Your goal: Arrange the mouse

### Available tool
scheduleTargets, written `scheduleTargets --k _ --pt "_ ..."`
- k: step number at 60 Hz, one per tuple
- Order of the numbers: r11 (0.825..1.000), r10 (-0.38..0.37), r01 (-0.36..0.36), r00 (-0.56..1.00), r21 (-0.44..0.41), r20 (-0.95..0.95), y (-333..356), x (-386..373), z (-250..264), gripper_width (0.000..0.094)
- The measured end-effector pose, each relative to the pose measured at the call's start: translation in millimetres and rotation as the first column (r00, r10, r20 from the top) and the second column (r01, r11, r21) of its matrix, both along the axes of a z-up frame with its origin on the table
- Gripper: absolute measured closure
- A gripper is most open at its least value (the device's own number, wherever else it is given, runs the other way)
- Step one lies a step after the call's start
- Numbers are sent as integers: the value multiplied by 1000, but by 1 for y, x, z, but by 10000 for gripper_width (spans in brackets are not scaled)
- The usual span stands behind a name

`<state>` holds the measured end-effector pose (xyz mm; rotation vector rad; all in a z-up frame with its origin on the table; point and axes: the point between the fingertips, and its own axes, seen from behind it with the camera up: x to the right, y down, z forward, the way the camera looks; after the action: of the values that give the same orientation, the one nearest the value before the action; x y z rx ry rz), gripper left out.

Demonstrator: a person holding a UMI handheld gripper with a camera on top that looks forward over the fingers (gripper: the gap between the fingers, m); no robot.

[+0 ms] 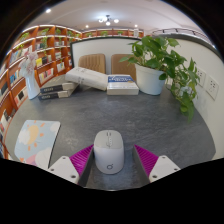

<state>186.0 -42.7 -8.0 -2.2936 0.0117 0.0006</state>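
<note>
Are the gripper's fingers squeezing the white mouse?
Apart. The gripper view shows the mouse on the table between the gripper's fingers, with grey table visible each side.

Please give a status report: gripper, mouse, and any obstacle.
Gripper open, fingers either side of the mouse. White mouse on the grey table, between the pads, gaps both sides. Nothing in the way; mouse pad lies beside it.

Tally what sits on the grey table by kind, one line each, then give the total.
Mouse: 1, white, between the open fingers of the gripper
Mouse pad: 1, pastel
Potted plant: 1
Book stacks: 3, at
Total: 6 on the table
</note>
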Motion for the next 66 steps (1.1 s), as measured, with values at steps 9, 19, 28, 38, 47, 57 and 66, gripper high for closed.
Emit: scheduleTargets --k 9,19,28,38,47,57,66 --pt "999 -36 36 999 -5 2 15 3 0 409" --pt "998 -53 53 999 -17 2 18 1 1 504" --pt "990 -124 123 992 -69 -3 17 -5 19 562" --pt "983 -149 144 988 115 42 43 -42 144 561" --pt "961 -110 80 989 263 100 65 -106 244 561" --pt "952 8 -40 994 304 107 70 -202 285 562" --pt "974 86 -98 994 202 69 54 -262 231 563"
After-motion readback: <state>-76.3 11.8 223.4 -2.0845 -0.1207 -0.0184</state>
